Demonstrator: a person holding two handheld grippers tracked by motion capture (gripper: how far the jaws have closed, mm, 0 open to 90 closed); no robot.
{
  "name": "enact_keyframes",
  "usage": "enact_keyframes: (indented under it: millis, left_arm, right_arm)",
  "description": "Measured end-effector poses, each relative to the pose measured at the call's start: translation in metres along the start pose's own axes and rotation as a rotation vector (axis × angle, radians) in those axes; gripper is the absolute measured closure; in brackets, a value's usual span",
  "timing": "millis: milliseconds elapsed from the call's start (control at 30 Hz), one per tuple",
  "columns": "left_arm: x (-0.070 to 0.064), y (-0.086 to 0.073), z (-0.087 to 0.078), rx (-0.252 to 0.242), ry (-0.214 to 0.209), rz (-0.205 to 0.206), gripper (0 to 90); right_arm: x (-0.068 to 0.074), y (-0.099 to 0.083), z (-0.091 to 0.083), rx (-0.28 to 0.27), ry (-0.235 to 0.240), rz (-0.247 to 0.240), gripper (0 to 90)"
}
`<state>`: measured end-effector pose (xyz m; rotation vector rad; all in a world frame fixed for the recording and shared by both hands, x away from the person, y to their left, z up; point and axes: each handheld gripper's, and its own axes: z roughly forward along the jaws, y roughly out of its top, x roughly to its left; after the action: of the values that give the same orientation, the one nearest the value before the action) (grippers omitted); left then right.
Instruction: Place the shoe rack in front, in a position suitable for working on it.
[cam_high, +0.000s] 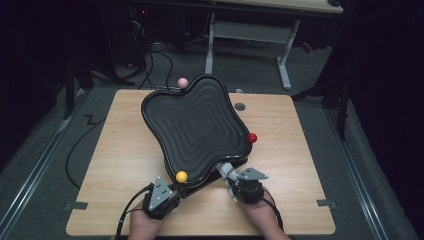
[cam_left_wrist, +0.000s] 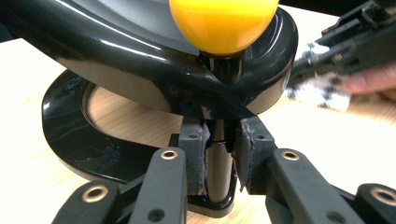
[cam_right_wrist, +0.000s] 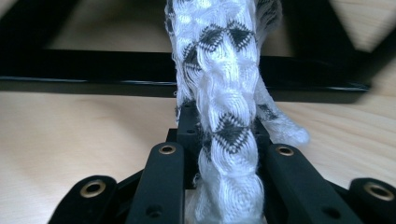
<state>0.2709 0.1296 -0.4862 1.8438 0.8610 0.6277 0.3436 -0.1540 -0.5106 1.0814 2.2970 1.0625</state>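
While my left tongs clamp the black post under the yellow ball, bracing the tray, my right tongs are closed on the white cloth, pressed at the tray's near rim just ahead. Judging: wipe step. Next: sweep cloth across ridges. Tray holds nothing.

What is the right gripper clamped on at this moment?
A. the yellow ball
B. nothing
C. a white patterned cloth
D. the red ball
C: in the right gripper view the white patterned cloth is pinched between the right gripper jaws, beside the black tray.
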Motion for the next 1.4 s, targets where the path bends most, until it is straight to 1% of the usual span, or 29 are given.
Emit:
enact_keyframes:
  millis: [100, 233, 300, 333, 433, 500, 567, 667, 700, 767, 867, 933, 1000, 1067, 1133, 1200, 1233, 1267, 1300, 1367, 1400]
  left_arm:
    - [0.0, 0.0, 0.0, 0.0, 0.0, -0.001, 74.4]
    - [0.0, 0.0, 0.0, 0.0, -0.003, -0.002, 74.4]
    - [0.0, 0.0, 0.0, 0.0, -0.004, 0.0, 74.4]
    - [0.0, 0.0, 0.0, 0.0, -0.004, 0.0, 74.5]
    - [0.0, 0.0, 0.0, 0.0, -0.005, 0.0, 74.5]
    - [0.0, 0.0, 0.0, 0.0, -0.005, 0.0, 74.4]
    - [0.001, 0.0, 0.001, 0.001, -0.007, 0.001, 74.4]
    - [0.0, 0.001, 0.002, -0.001, -0.009, 0.002, 74.4]
    - [-0.001, 0.001, 0.002, -0.001, -0.009, 0.002, 74.4]
    - [-0.001, 0.001, 0.002, 0.0, -0.011, 0.002, 74.5]
    - [0.0, 0.001, 0.002, -0.001, -0.014, 0.001, 74.5]
    - [0.0, 0.001, 0.002, 0.0, -0.015, 0.001, 74.5]
    - [0.0, 0.001, 0.002, 0.0, -0.015, 0.001, 74.5]
    - [0.0, 0.001, 0.003, 0.0, -0.016, 0.002, 74.5]
    - [0.0, 0.001, 0.003, 0.0, -0.017, 0.002, 74.5]
    - [0.0, 0.002, 0.003, -0.001, -0.018, 0.001, 74.5]
    - [0.0, 0.001, 0.003, -0.001, -0.018, 0.001, 74.5]
    - [0.0, 0.002, 0.003, 0.001, -0.019, 0.0, 74.5]
    - [0.0, 0.002, 0.003, -0.001, -0.021, -0.003, 74.6]
    - [0.0, 0.001, 0.003, -0.002, -0.021, -0.004, 74.6]
    - [0.0, 0.002, 0.003, -0.002, -0.022, -0.004, 74.6]
  right_arm:
    - [0.021, 0.002, 0.001, 0.002, 0.055, -0.038, 75.8]
    - [0.052, 0.003, 0.002, 0.004, 0.135, -0.101, 75.8]
    - [0.068, 0.003, 0.003, 0.005, 0.183, -0.127, 75.9]
    - [0.074, 0.004, 0.003, 0.008, 0.197, -0.139, 75.9]
    - [0.086, 0.004, 0.003, 0.011, 0.223, -0.158, 75.9]
    - [0.087, 0.004, 0.004, 0.009, 0.225, -0.162, 76.0]
    - [0.083, 0.004, 0.004, 0.009, 0.223, -0.149, 76.0]
    - [0.073, 0.003, 0.003, 0.009, 0.199, -0.128, 76.0]
    - [0.069, 0.003, 0.003, 0.008, 0.192, -0.114, 76.1]
    - [0.059, 0.002, 0.002, 0.004, 0.16, -0.102, 76.1]
    - [0.04, 0.001, 0.002, 0.002, 0.11, -0.059, 76.1]
    - [0.026, 0.0, 0.001, 0.0, 0.065, -0.036, 76.1]
    - [0.012, -0.001, 0.0, 0.005, 0.031, 0.007, 76.1]
    - [-0.001, -0.002, -0.001, 0.005, -0.013, 0.028, 76.1]
    - [-0.014, -0.003, -0.003, 0.003, -0.041, 0.056, 76.2]
    - [-0.026, -0.005, -0.005, 0.003, -0.079, 0.066, 76.2]
    - [-0.032, -0.006, -0.006, 0.002, -0.098, 0.086, 76.2]
    - [-0.036, -0.007, -0.007, 0.002, -0.112, 0.091, 76.2]
    - [-0.04, -0.007, -0.008, 0.002, -0.136, 0.102, 76.2]
    - [-0.047, -0.009, -0.009, 0.005, -0.149, 0.126, 76.2]
    - [-0.049, -0.009, -0.01, 0.003, -0.15, 0.128, 76.2]
